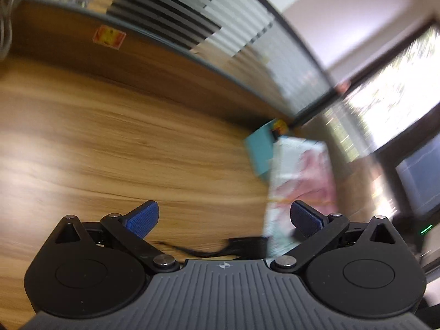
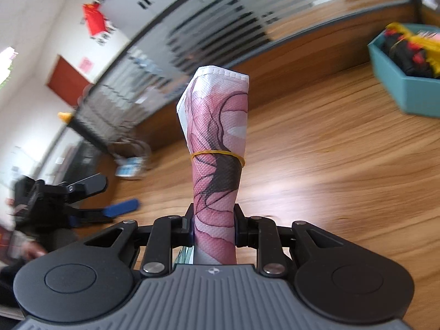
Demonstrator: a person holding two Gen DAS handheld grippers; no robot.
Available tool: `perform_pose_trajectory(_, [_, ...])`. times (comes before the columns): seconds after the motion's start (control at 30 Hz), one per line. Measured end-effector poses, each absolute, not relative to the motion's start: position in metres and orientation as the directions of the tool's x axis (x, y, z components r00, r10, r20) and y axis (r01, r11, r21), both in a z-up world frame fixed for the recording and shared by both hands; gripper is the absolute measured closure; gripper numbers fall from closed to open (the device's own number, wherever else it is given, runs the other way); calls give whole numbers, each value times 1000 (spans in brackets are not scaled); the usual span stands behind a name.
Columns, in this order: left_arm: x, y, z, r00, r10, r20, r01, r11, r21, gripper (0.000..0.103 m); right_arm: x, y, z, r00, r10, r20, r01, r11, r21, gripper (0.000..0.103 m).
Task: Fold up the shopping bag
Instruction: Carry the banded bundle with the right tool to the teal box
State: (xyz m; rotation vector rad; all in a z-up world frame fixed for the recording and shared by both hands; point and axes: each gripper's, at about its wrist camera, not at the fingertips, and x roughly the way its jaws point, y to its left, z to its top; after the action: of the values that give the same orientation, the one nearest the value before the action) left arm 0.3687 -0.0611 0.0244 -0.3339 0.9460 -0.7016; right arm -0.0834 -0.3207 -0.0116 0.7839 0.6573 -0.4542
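Holding rolled shopping bag [image 2: 217, 148] in right gripper [image 2: 214, 227], left gripper [image 1: 222, 217] wide open

Both views bright, lit by daylight. Left wrist view: window [image 1: 390, 101] at right blown out, heavy motion smear across wood surface [image 1: 110, 137], blinds and folded bag [image 1: 302, 181]; only gripper body and blue fingers [image 1: 144, 217] sharp. Right wrist view: rolled bag [image 2: 217, 148] crisp at centre, background streaked, teal box [image 2: 404, 82] at right edge smeared. Pale glare patches on surface [image 2: 343, 170]. Fisheye bends wall lines and surface edge into curves toward frame borders.
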Motion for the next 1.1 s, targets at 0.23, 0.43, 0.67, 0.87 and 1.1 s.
perform_pose_trajectory(0.23, [360, -85, 15, 389, -566, -727, 463, 802, -378, 0, -98, -318, -10, 594, -263, -760, 697, 640, 323, 75])
perform_pose_trajectory(0.43, [365, -98, 2, 405, -510, -759, 468, 828, -307, 0, -111, -323, 3, 524, -357, -774, 746, 631, 213, 75])
perform_pose_trajectory(0.67, [360, -125, 8, 418, -464, -781, 475, 844, -248, 0, -132, -345, 27, 486, -435, -758, 780, 607, 152, 75])
perform_pose_trajectory(0.87, [353, -155, 19, 446, -436, -782, 459, 861, -218, 0, -150, -382, 52, 467, -492, -735, 779, 623, 78, 75])
perform_pose_trajectory(1.1, [345, -186, 26, 479, -418, -772, 412, 883, -223, 0, -167, -438, 97, 434, -620, -653, 776, 626, -78, 75])
